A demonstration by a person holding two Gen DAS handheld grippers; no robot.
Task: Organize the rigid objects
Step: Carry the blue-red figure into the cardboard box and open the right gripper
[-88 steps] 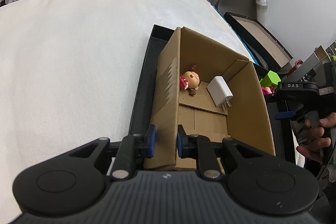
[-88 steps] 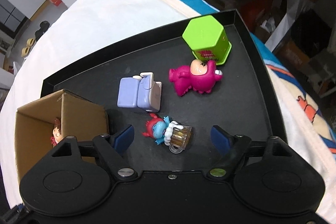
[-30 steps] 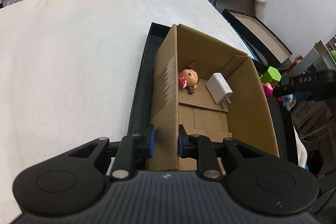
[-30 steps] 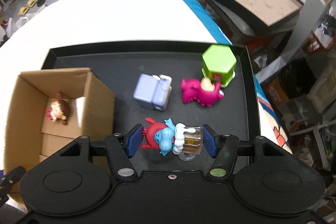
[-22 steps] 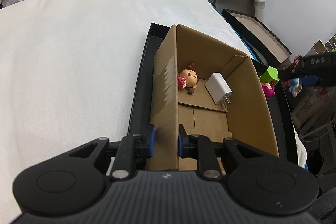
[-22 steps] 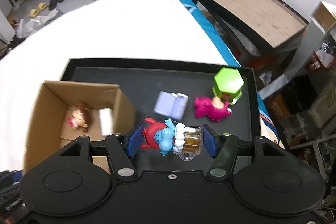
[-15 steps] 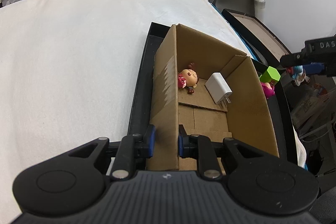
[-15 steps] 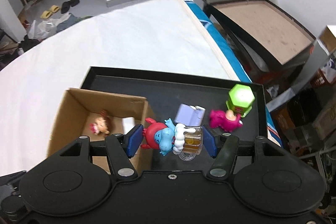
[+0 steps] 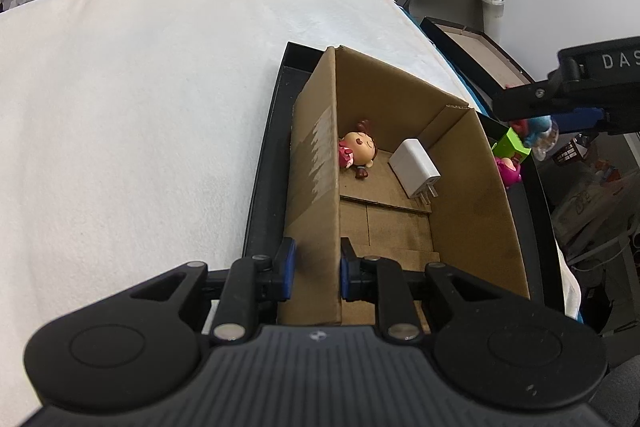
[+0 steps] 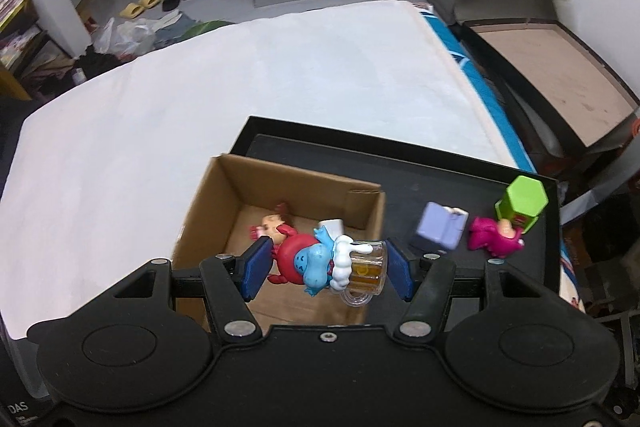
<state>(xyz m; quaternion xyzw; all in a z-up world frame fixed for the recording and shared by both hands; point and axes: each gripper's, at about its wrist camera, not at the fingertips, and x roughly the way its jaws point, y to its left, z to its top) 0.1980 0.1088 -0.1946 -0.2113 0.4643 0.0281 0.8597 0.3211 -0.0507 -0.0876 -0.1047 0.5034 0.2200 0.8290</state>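
Observation:
An open cardboard box point(image 9: 468, 187) point(image 10: 208, 211) stands on a black tray point(image 9: 264, 167) point(image 10: 420, 163). Inside lie a small doll figure point(image 9: 358, 149) point(image 10: 269, 225) and a white charger point(image 9: 414, 167). My left gripper point(image 9: 316, 269) is shut on the box's near left wall. My right gripper point(image 10: 326, 269) is shut on a blue and red figurine with a beer mug point(image 10: 328, 263) point(image 9: 538, 131), and holds it in the air above the box's near right part. On the tray to the right of the box rest a lilac block point(image 10: 440, 227), a magenta figure point(image 10: 494, 233) and a green hexagonal box point(image 10: 522, 205).
The tray lies on a white cloth surface point(image 9: 120, 107) whose right edge point(image 10: 452, 51) drops off beside a dark frame with a brown board point(image 10: 560, 59). Shoes and bags lie on the floor beyond the far edge.
My right gripper has risen and travelled left with the figurine, from over the tray's bare floor to over the box. The left gripper and the box have stayed put.

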